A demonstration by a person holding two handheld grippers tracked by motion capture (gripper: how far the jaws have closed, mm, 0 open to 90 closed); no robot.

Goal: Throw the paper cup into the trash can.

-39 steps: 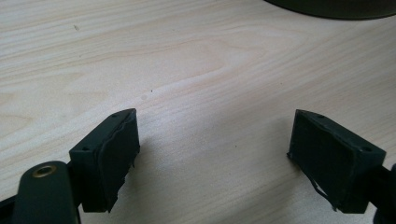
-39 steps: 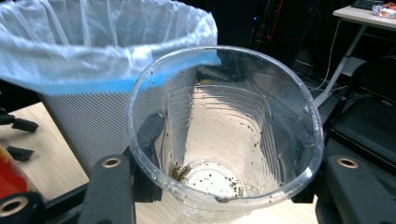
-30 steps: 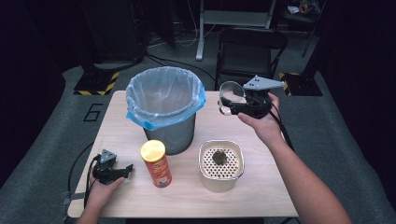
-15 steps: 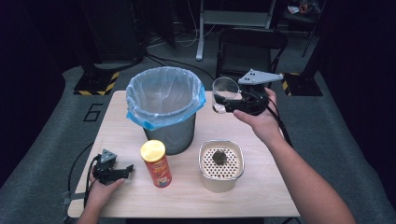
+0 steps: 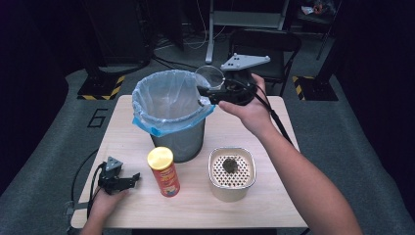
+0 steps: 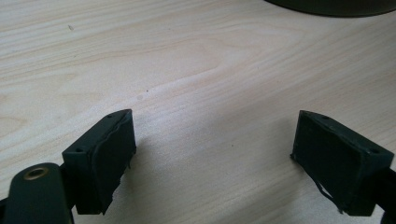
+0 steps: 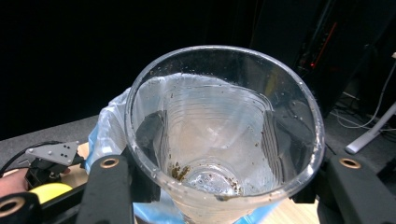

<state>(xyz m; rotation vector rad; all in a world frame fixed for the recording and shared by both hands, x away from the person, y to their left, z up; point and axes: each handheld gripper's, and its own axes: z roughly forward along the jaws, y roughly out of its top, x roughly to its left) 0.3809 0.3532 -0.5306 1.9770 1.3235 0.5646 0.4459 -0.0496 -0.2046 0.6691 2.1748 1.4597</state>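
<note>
**Cup carried to the bin's rim**

The right hand-held gripper (image 5: 211, 93), jaws closed on a clear ribbed plastic cup (image 7: 224, 135), has moved left over the last second and now holds it at the edge of the bag-lined metal bin (image 5: 169, 115), likely for tipping out. Brown crumbs cling inside the cup. The left hand-held gripper (image 5: 128, 180) rests wide open and empty on the pale wooden surface (image 5: 274, 205), near a red yellow-lidded can (image 5: 164, 171) and a perforated cream container (image 5: 231, 174).

Cup base (image 7: 205, 205): cut off by the bottom edge, between the jaws.
Bin (image 6: 336, 5): beyond the left jaws, cut by the top edge.
Can label (image 5: 167, 178): too small to read.
</note>
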